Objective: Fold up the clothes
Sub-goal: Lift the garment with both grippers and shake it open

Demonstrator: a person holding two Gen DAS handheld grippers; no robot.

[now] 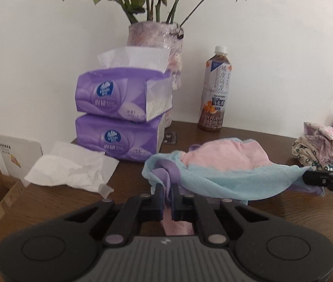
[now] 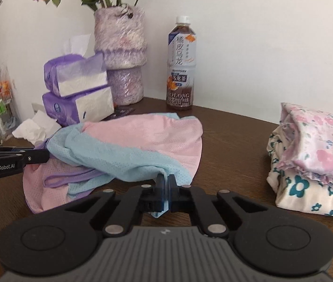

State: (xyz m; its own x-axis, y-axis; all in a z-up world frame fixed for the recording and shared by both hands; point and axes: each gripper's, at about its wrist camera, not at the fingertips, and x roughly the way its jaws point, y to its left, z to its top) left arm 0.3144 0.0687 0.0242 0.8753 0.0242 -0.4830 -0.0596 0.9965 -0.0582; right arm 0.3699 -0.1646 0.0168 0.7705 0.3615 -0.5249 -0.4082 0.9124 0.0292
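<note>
Got the pink-and-blue garment (image 2: 129, 145) pinched at both ends: my left gripper (image 1: 166, 191) clamps its purple-trimmed edge, my right gripper (image 2: 166, 182) clamps the blue corner. It's stretched between them, just in front of the tea bottle (image 2: 181, 65) on the desk (image 2: 237, 141).

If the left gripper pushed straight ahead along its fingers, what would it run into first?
The left gripper is already shut on the pink and blue garment; straight on it meets more of that bunched cloth. Beyond probably lie the tissue packs, though depth is unclear.
</note>
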